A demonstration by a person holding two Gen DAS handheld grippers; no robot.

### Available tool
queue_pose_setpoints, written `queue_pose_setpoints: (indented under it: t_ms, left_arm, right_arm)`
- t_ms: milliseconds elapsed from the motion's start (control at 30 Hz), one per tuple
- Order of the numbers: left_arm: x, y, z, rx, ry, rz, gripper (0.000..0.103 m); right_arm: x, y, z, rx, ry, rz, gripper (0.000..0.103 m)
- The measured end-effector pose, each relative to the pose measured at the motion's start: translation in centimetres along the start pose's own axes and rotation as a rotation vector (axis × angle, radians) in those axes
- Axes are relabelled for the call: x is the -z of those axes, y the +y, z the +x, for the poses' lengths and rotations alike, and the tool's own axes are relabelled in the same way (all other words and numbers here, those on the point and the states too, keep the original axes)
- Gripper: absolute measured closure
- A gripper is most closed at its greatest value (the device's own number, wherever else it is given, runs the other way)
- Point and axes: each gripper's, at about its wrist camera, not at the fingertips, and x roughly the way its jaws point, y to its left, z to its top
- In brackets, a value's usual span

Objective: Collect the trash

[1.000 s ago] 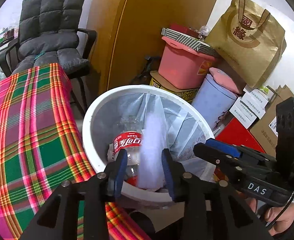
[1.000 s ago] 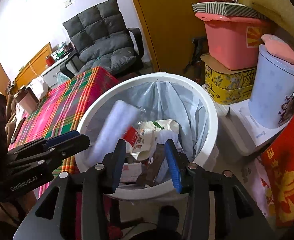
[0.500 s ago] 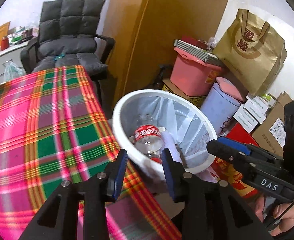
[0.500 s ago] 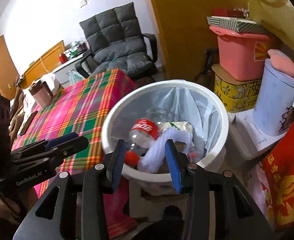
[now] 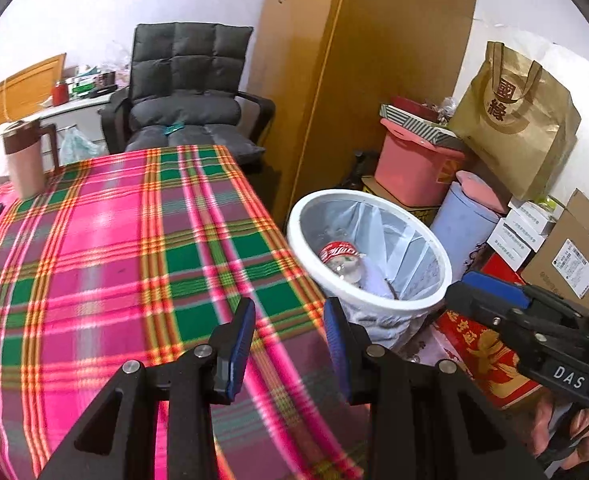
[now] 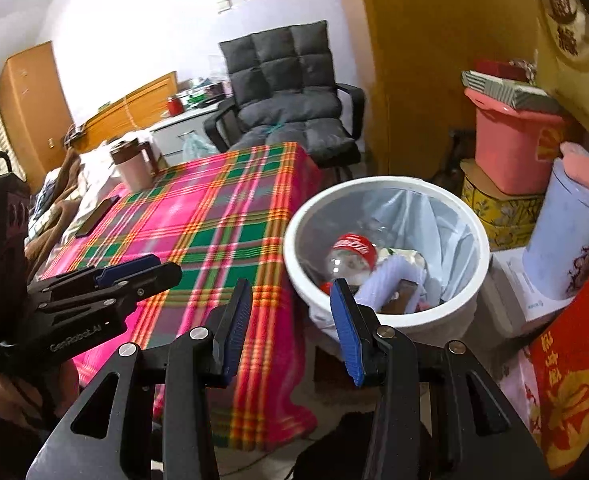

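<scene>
A: Where does the trash stand?

B: In the bin, beside the table. A bottle with a red label lies in the liner, a pale roll against it, and some scraps under them that I cannot make out.

A: And the hands?

B: The left gripper hangs over the table's near corner, its fingers spread with nothing between them. The right gripper points at the gap between table and bin, fingers likewise apart and empty.

A: So which step is this?

B: I judge it the search between drops: both are free, and neither is near anything to pick.

A: What is left on the table?

B: A mug at the far corner and a dark flat thing, perhaps a phone, at the far edge. Neither looks like trash. The plaid cloth is smeared by blur, so a small scrap could escape me.

A: The next move, then?

B: Sweep the view over the table and the floor by the bin; if a scrap turns up, bring one gripper down over it with its fingers wide.
</scene>
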Motion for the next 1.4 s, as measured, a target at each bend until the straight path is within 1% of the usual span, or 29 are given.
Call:
queue_pose_setpoints:
  t_ms: [167,367,533,1400]
  left_arm:
    - [1.4,0.9,-1.6,-0.020,-0.013,-0.024,0.068]
    - [2.9,1.3,-3.8,-0.071,-0.039,-0.025,0.068]
    - [3.8,1.7,-4.8,-0.082,-0.042,-0.038,0.068]
    - [4.5,2.0,-5.2,-0.110,-0.033,-0.049,0.068]
  right_arm:
    - [0.7,1.0,-0.5,-0.014,-0.001,-0.022,0.060]
    - [1.7,2.0,-1.1,-0.033,0.002,-0.044,0.060]
    - [2.3,2.7,-1.5,-0.045,0.006,-0.052,0.060]
    - [2.5,3.3,-1.6,-0.047,0.005,-0.061,0.060]
